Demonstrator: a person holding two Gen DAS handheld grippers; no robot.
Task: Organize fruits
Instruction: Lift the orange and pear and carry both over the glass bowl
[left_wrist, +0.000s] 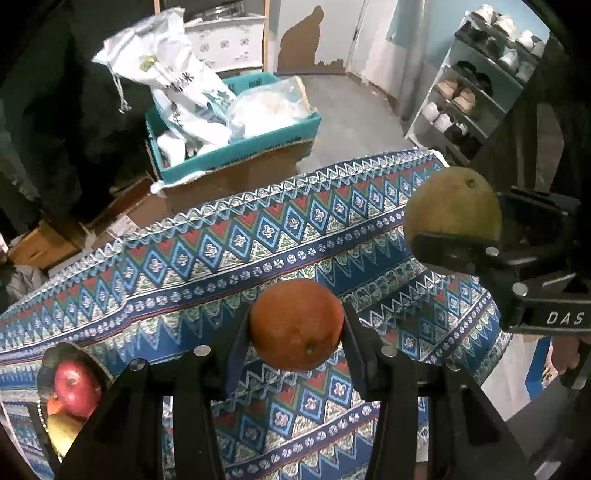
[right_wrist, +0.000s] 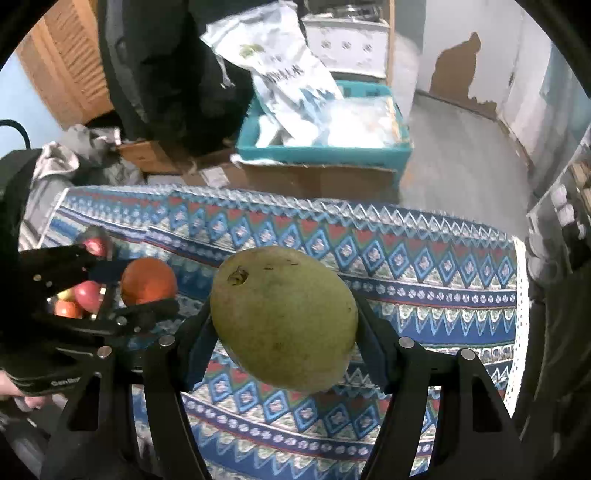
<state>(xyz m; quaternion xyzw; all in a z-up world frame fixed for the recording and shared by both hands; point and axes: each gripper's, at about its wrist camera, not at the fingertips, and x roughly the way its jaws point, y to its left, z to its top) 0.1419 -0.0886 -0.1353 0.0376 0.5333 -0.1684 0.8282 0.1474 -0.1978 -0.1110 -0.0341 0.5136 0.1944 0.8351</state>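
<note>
Surface (left_wrist: 184, 258) under a patterned blue, red and white cloth, mostly bare across the middle. Behind it on the floor, a teal-rimmed cardboard box (left_wrist: 236, 155) stuffed with white bags; shoe rack (left_wrist: 476, 88) at far right. None of that concerns the step.

Fruit dish (left_wrist: 50, 354) sits at the cloth's left edge, already carrying a red apple (left_wrist: 75, 386) and other fruit, partly cut off in the left wrist view. Judged destination for both carried pieces.

Mango (right_wrist: 284, 317), greenish-yellow, the larger fruit: gripped across its middle by the right hand-held gripper (right_wrist: 284, 332), pads pressing both flanks, clear of the cloth. Orange (left_wrist: 295, 325): clamped between the pads of the left hand-held gripper (left_wrist: 295, 332), likewise off the surface. The two tools are near each other, mango to the right of the orange.

How to do it well, as I judge it:
- Take the orange in first; the left tool is nearer the dish.
- Hold the mango back and off to the side so the tools do not meet.
- Lower each fruit into a gap beside the apple, not onto its crown; round fruit rolls.
- Release only once the fruit rests on something.
- The mango is heavy and smooth; keep it level, avoid quick swings.
</note>
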